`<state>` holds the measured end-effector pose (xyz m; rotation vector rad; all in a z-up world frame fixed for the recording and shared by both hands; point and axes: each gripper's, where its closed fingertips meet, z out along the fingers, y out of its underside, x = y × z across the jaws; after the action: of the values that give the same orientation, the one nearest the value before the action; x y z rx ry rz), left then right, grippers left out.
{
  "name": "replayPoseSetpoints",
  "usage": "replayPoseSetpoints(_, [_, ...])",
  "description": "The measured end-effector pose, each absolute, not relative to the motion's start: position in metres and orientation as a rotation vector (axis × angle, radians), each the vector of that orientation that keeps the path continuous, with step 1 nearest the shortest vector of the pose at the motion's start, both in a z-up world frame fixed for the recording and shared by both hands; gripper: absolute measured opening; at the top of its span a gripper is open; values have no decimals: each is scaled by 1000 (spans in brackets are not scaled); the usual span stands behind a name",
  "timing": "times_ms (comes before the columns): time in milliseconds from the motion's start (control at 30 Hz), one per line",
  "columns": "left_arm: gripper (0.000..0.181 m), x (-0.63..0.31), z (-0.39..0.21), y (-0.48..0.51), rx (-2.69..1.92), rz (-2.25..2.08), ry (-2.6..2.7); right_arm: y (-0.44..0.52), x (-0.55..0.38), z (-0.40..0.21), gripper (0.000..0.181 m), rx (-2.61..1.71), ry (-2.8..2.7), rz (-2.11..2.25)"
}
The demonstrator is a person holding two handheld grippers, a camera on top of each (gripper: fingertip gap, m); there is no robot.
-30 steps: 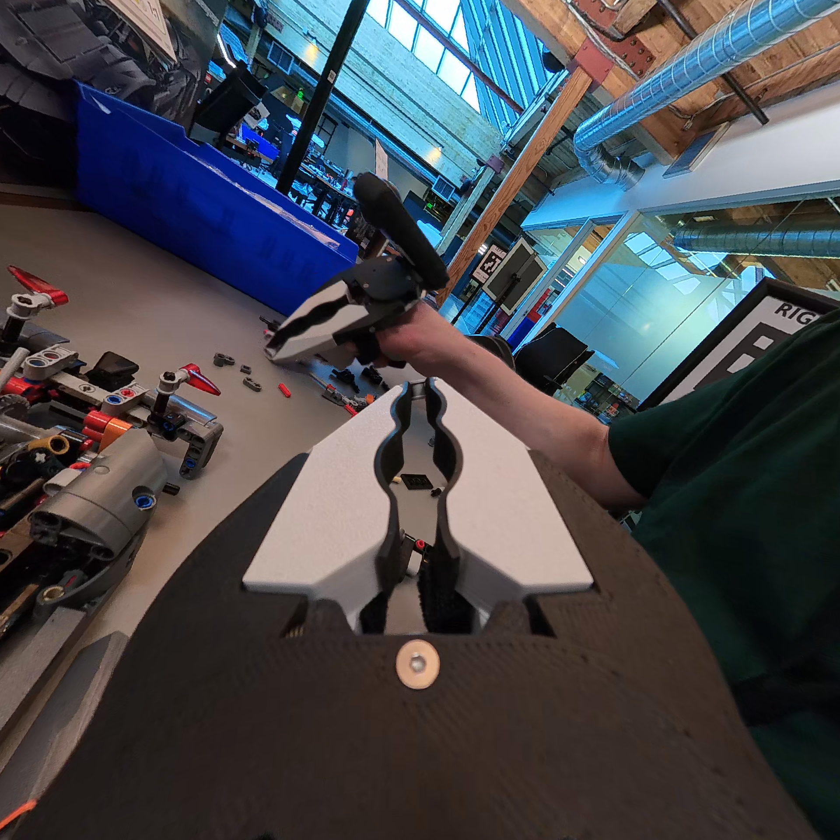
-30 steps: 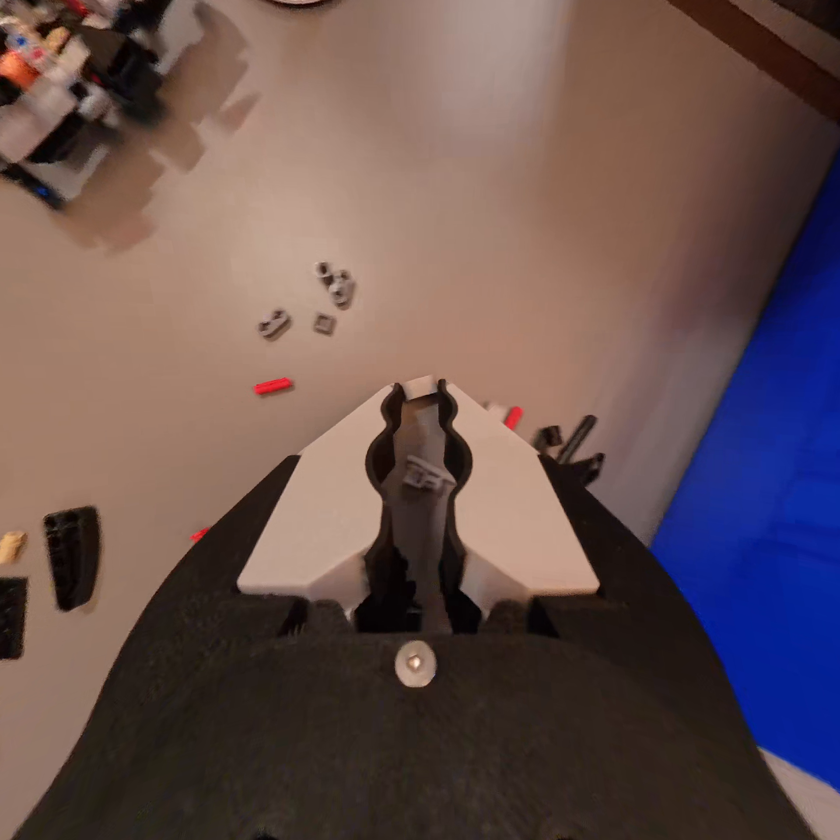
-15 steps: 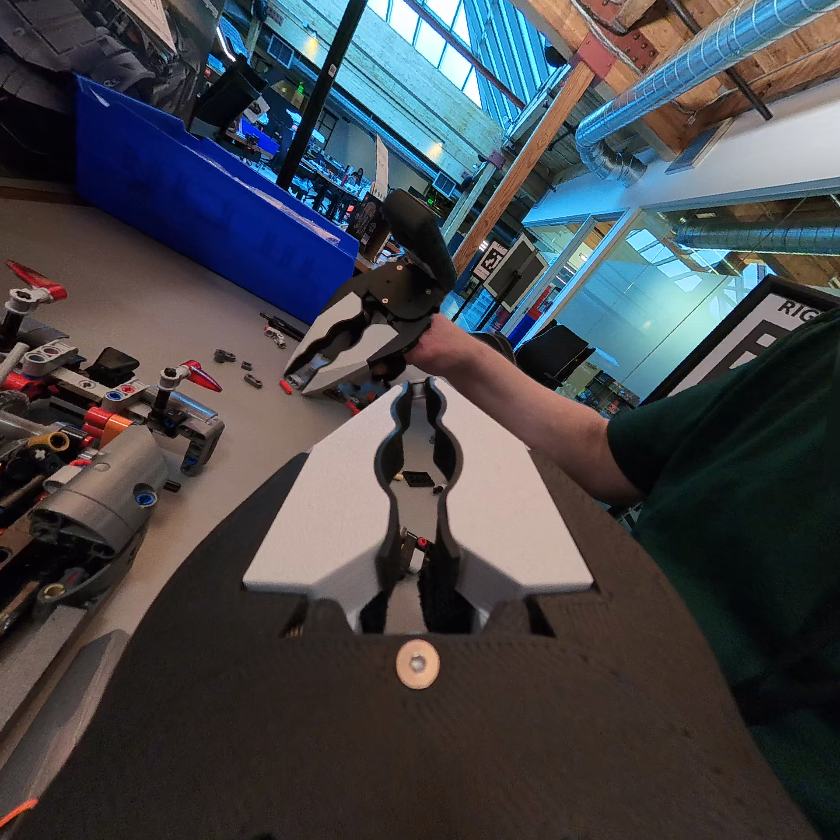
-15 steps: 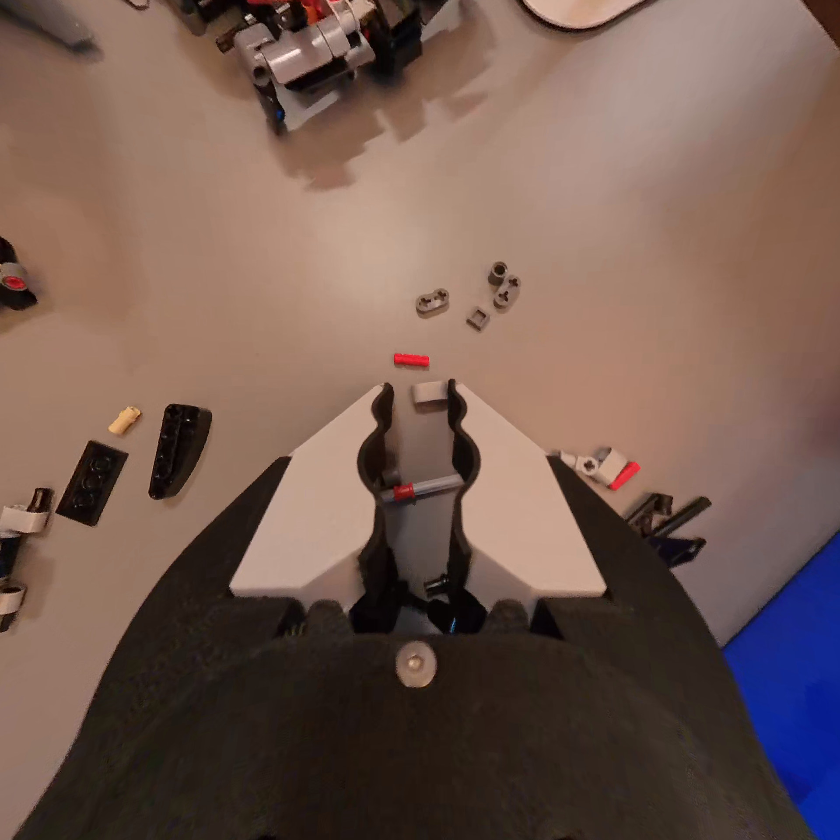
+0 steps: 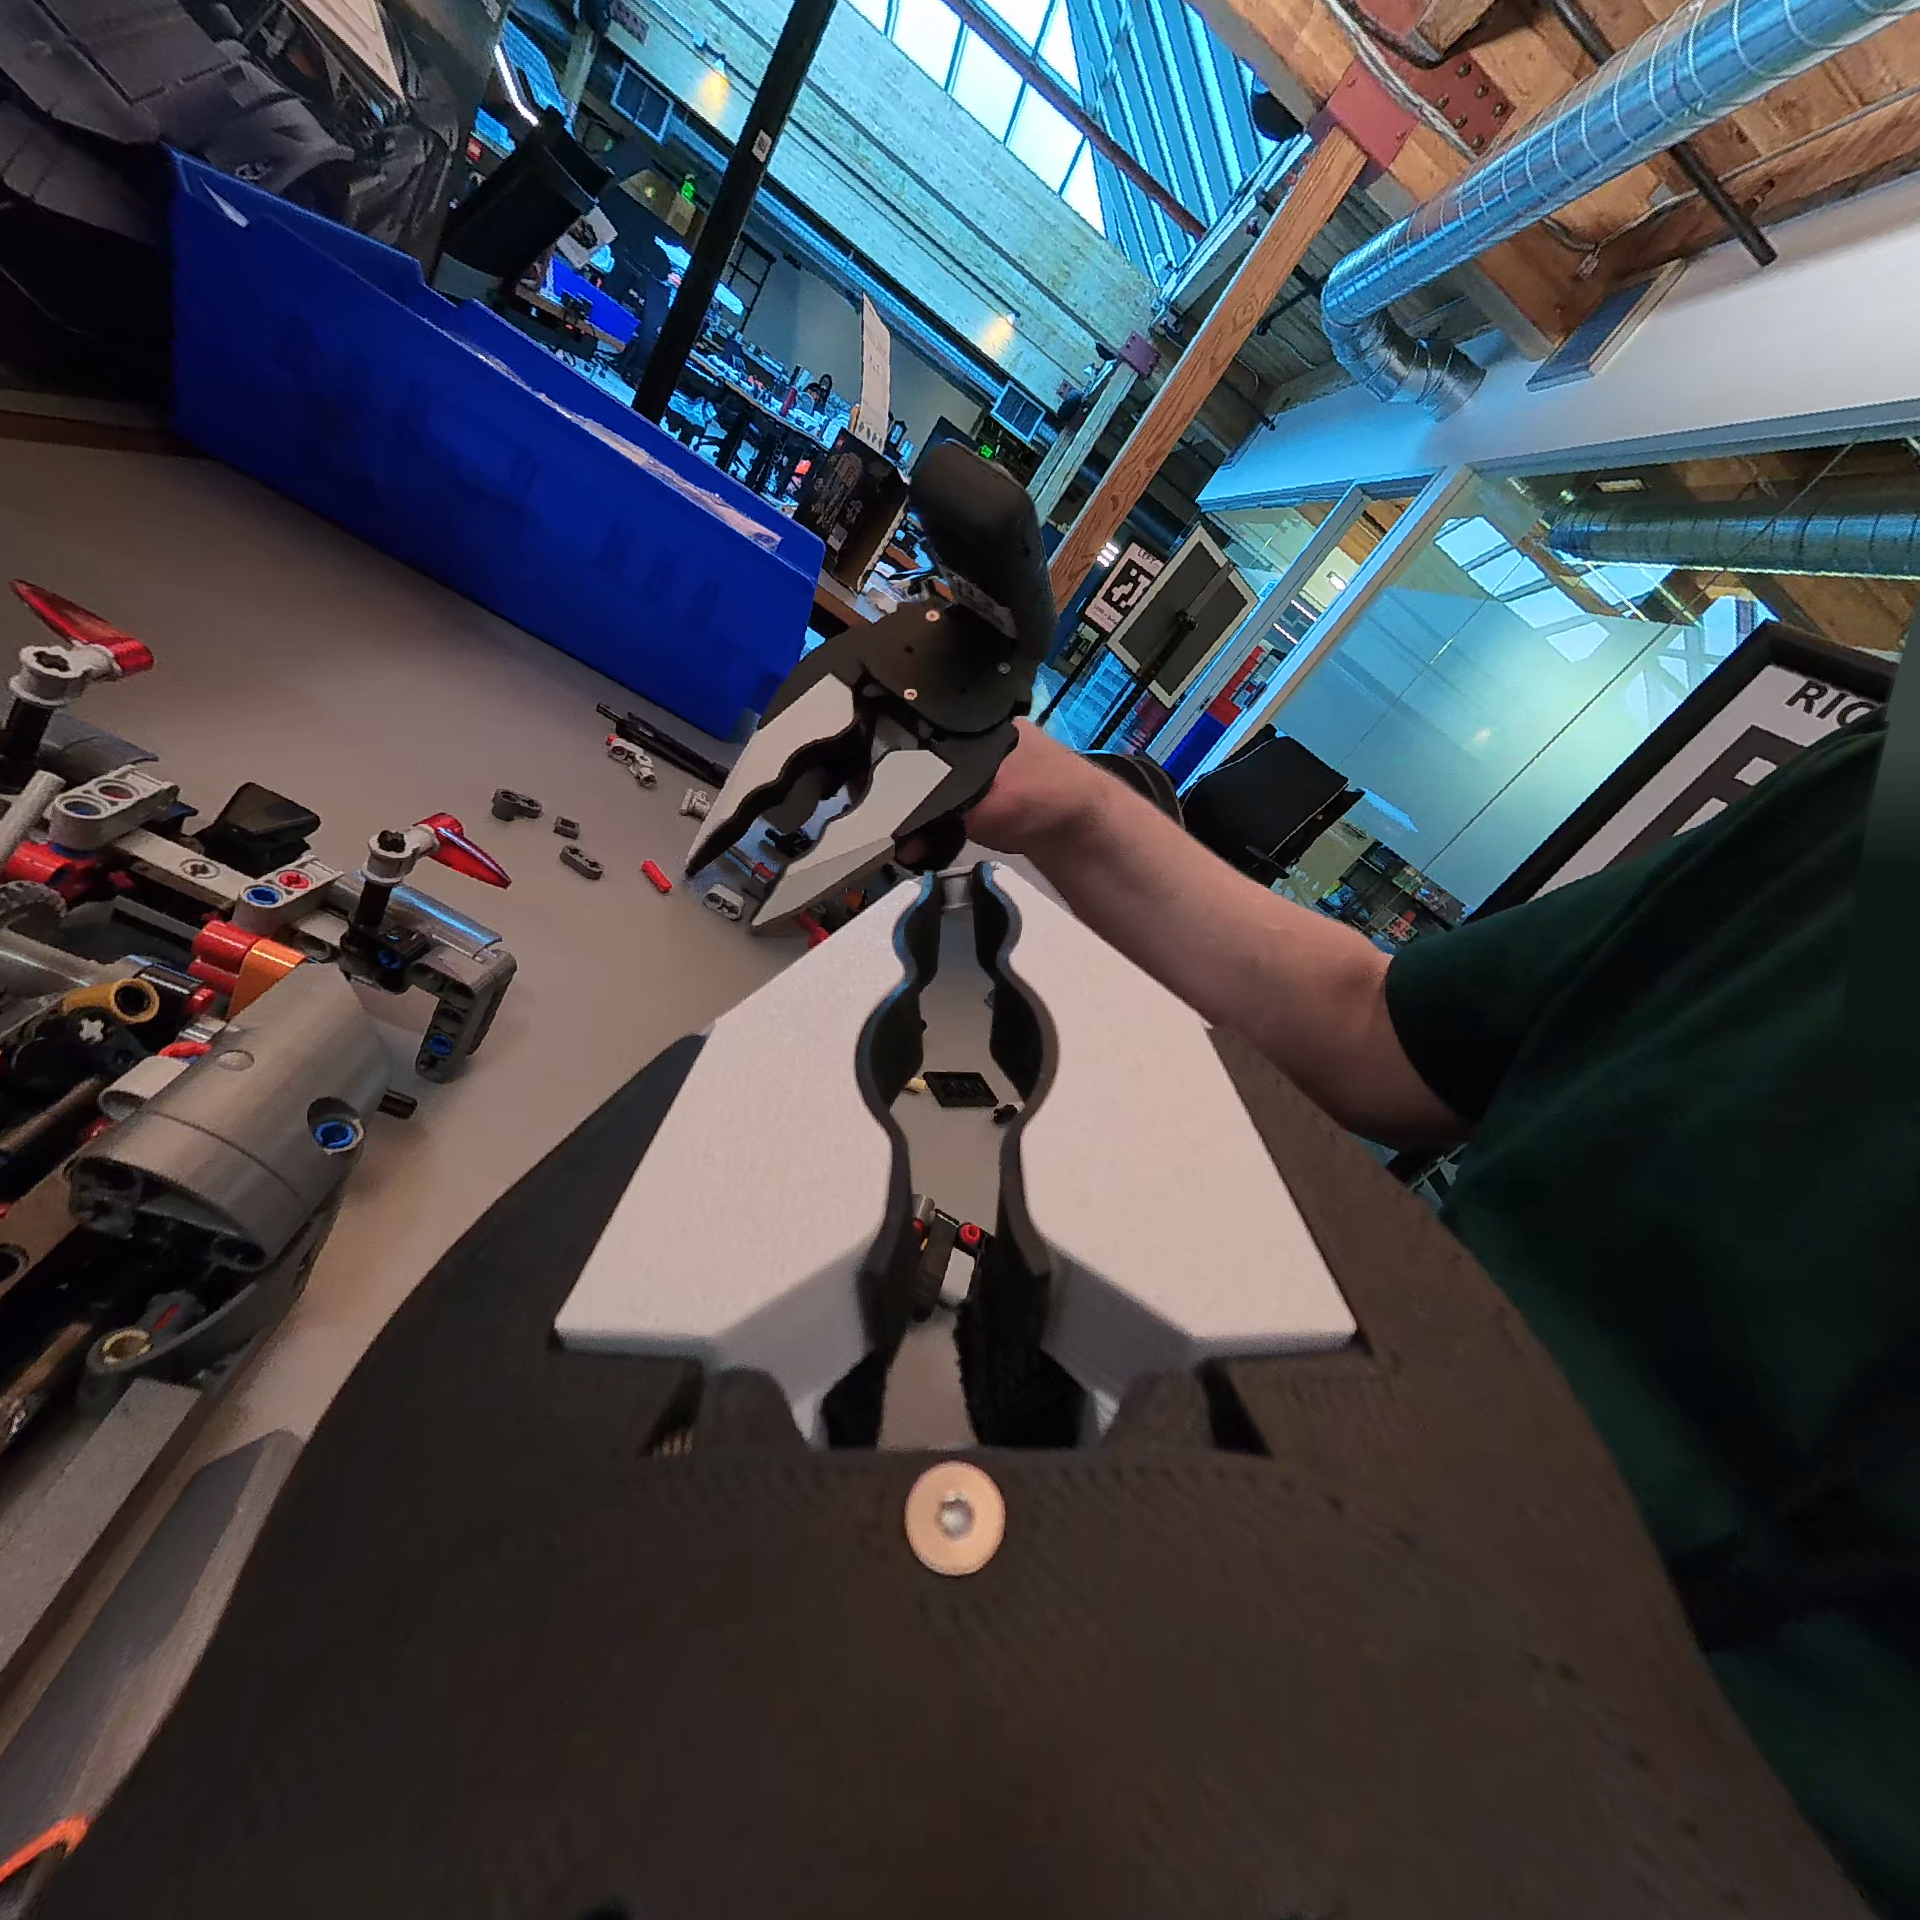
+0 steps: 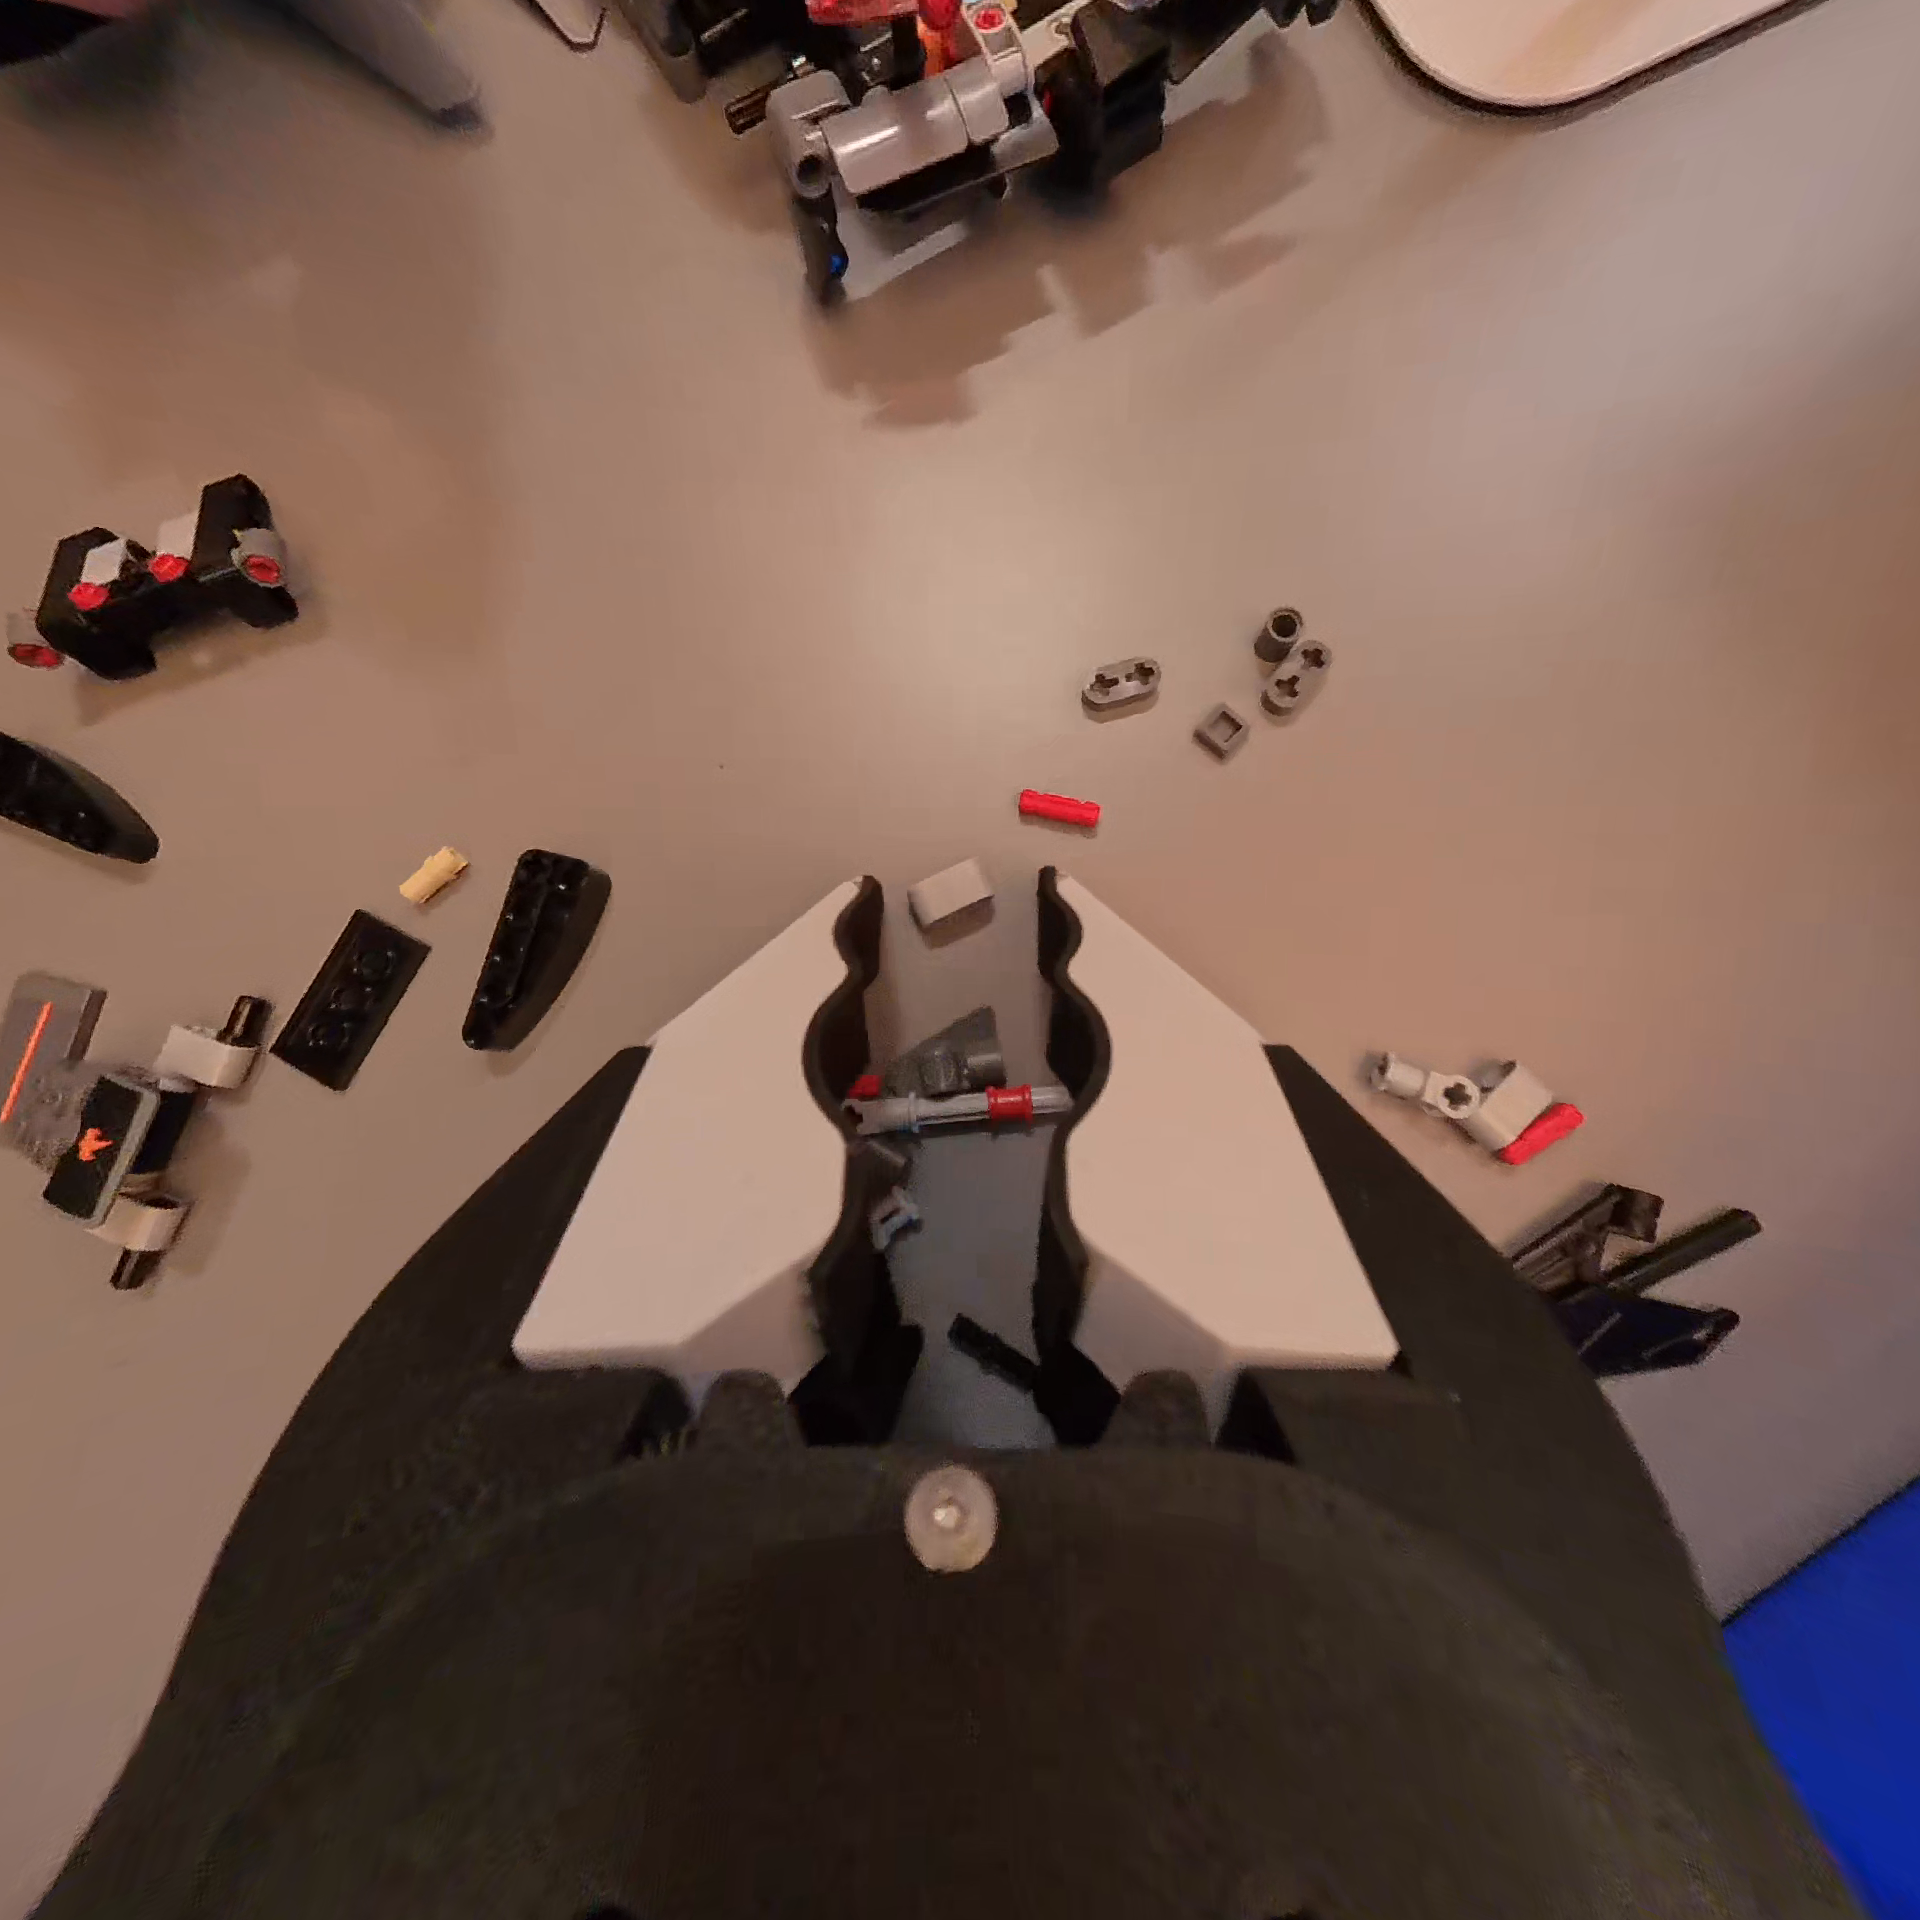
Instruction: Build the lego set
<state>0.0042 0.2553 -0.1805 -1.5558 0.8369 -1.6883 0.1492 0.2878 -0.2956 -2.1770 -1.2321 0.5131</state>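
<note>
The partly built grey, black and red Lego model point(image 5: 208, 1039) lies on the table at the left, and shows at the top of the right wrist view point(image 6: 914, 114). My right gripper point(image 6: 951, 881) is open, pointing down just above the table. A small light grey piece point(image 6: 948, 899) lies between its tips. A grey axle with a red bush point(image 6: 961, 1107) and a dark grey piece point(image 6: 961, 1044) lie under its gap. It also shows in the left wrist view point(image 5: 727, 896), tips low over the loose parts. My left gripper point(image 5: 951, 883) is shut and empty, held above the table.
Loose parts lie around: a red pin point(image 6: 1058, 808), dark grey connectors point(image 6: 1122, 688), a black curved panel point(image 6: 535, 961), a black plate point(image 6: 348, 997), a black subassembly point(image 6: 156, 582), a grey and red piece point(image 6: 1475, 1101). A blue bin point(image 5: 468, 468) stands behind. A person's arm point(image 5: 1195, 914) holds the right gripper. Left tips to right tips: about 20 centimeters. Measured from the fingertips, the black plate point(image 6: 348, 997) is 10 centimeters or so from the right gripper and 20 centimeters from the left.
My right gripper has opened and come down toward the table over the small loose parts. My left gripper has stayed shut and almost still.
</note>
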Motion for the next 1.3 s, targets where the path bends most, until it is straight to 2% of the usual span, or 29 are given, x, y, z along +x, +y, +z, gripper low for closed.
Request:
replayPoseSetpoints(367, [4, 6, -182, 254, -1561, -1689, 844, 280, 149, -296, 24, -2344, -1026, 307])
replayPoseSetpoints(567, [4, 5, -181, 255, -1558, -1683, 843, 277, 126, -297, 24, -2285, -1214, 364])
replayPoseSetpoints(667, [4, 3, -180, 256, -1556, -1683, 837, 262, 116, -292, 12, -2204, -1387, 375])
replayPoseSetpoints(767, [4, 3, -179, 256, -1553, -1687, 835, 262, 123, -286, 9, -2221, -1324, 360])
replayPoseSetpoints(900, [4, 6, -181, 254, -1558, -1692, 842, 262, 134, -283, 29, -2307, -1131, 352])
replayPoseSetpoints(1300, [4, 6, -184, 256, -1567, -1681, 847, 268, 124, -297, 21, -2158, -1333, 431])
